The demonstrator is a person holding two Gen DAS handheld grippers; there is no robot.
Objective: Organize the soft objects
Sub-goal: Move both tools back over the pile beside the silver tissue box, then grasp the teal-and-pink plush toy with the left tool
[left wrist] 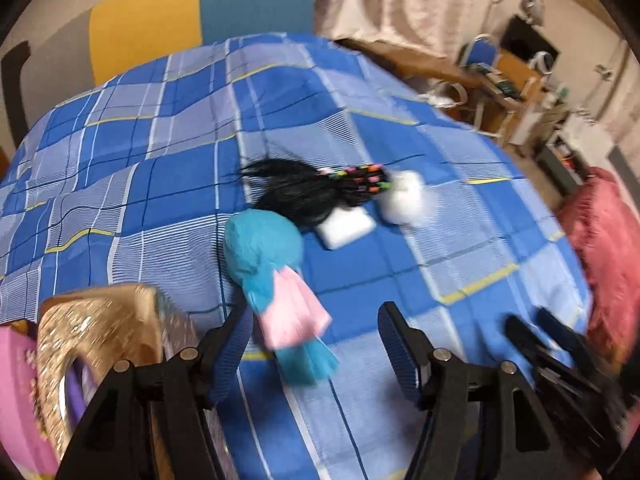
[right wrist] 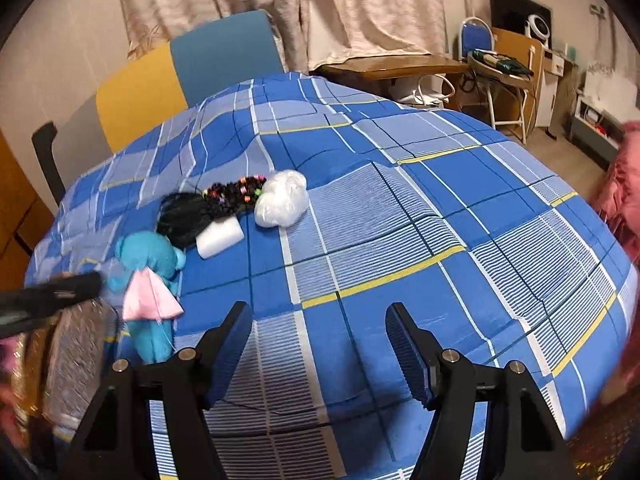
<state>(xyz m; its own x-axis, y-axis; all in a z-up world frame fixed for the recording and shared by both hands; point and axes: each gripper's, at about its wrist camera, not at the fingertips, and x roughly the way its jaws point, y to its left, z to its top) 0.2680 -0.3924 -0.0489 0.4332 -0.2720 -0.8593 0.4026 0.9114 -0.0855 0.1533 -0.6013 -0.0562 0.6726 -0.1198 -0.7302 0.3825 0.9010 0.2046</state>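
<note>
Left gripper [left wrist: 316, 344]: I have it spread wide with nothing pinched, tilted down over the teal plush toy [left wrist: 260, 256], whose pink skirt lies between the fingers

Right gripper [right wrist: 320, 344]: spread, nothing pinched, angled down over bare checked bedspread [right wrist: 440, 220], well apart from the pile

Soft things: plush, black wig [left wrist: 296, 192], white sponge block [left wrist: 346, 226] and white fluffy wad [left wrist: 406, 200] lie clustered mid-bed, probably awaiting sorting

Sequined cushion [left wrist: 100, 328]: just left of the plush

Next, I judge: close on the plush
</note>
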